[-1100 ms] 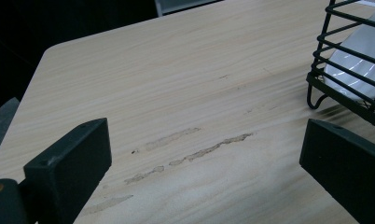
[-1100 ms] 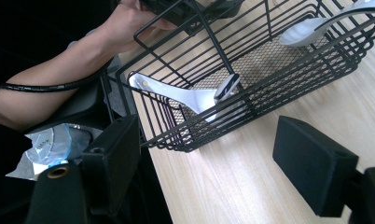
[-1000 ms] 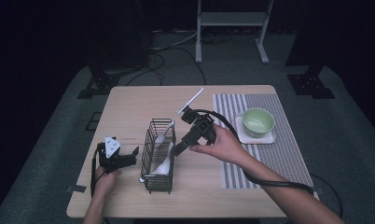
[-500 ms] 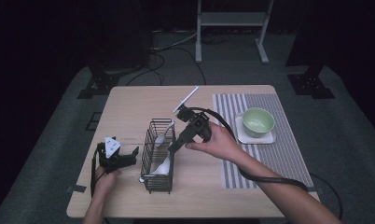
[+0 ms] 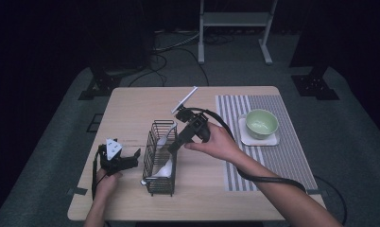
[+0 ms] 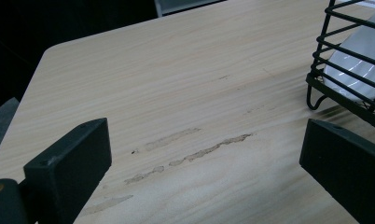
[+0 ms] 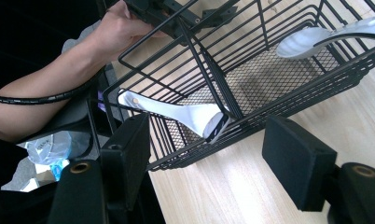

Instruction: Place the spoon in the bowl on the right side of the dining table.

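- The right gripper (image 5: 175, 146) hangs over the right edge of the black wire basket (image 5: 160, 158), tilted down toward it. Its 2 jaws stand fairly wide apart and have just been closing; nothing lies between them and they press on nothing.
- In the right gripper view the jaws frame the basket's long side from outside, with bare table below them.
- The left gripper (image 5: 126, 161) rests low on the table just left of the basket, its 2 jaws spread wide and empty. The left gripper view shows only bare wood between them, with the basket's corner (image 6: 349, 60) just beyond the far jaw.
- 2 white spoons sit in the basket. 1 white spoon (image 7: 176, 112) leans with its handle end poking through the wires on the side nearest the right gripper. The other spoon (image 7: 311, 37) lies near the far end, its bowl inside the rim.
- The table (image 5: 131, 109) is light wood with rounded corners and a few pale scuff marks (image 6: 195, 149) in front of the left gripper.
- A grey striped placemat (image 5: 230, 113) covers the table's right part. On it sits a light green bowl (image 5: 261, 124) on a square white coaster (image 5: 247, 139), well apart from the basket.
- A white stick-like thing (image 5: 185, 98) shows behind the right gripper; what it is I cannot tell.
- The room is dark, with grey carpet (image 5: 344, 132), loose cables (image 5: 178, 52) and a white metal stand (image 5: 235, 23) behind the table.
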A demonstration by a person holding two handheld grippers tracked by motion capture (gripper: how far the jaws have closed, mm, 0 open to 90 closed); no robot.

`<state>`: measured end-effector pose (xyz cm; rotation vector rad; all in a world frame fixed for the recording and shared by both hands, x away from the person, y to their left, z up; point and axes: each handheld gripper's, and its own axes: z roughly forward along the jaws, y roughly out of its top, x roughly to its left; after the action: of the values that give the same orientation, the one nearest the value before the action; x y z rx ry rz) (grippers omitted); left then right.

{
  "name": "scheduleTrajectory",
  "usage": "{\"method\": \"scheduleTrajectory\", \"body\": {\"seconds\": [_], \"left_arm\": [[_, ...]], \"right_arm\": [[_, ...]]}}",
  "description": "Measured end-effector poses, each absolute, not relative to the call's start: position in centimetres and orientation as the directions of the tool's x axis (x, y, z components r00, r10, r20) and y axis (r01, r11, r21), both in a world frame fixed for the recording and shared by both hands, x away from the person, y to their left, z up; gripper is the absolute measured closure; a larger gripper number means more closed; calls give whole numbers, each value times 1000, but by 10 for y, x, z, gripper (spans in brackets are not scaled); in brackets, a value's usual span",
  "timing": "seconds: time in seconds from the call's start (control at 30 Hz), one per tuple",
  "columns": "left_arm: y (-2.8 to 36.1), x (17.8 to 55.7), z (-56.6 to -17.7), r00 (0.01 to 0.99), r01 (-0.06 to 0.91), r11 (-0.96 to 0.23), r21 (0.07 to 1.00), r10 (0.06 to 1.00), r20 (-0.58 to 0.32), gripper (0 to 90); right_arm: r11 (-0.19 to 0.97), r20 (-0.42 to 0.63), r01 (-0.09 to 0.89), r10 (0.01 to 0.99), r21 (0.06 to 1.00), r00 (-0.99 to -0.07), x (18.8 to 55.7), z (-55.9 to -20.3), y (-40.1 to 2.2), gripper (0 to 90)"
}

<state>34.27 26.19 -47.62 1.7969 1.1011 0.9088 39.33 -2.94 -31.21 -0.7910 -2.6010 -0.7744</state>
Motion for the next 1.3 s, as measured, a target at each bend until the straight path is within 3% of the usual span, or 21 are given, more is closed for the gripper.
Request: {"method": "scheduleTrajectory", "body": {"seconds": [0.37,0.73,0.93,1.3], "left_arm": [[262,343,-476,357,328,-277,903,921,153,11],[262,343,-476,357,328,-276,903,922,152,11],[262,343,-476,357,328,-277,903,921,153,11],[262,343,-476,358,328,-276,903,921,152,11]], "right_arm": [[706,440,587,416,395,-796,396,-314,-24,411],[720,410,580,430,381,-804,398,-316,-20,610],[727,408,574,425,378,-808,398,-316,-21,772],[718,437,583,416,379,-797,397,-315,-23,816]]}}
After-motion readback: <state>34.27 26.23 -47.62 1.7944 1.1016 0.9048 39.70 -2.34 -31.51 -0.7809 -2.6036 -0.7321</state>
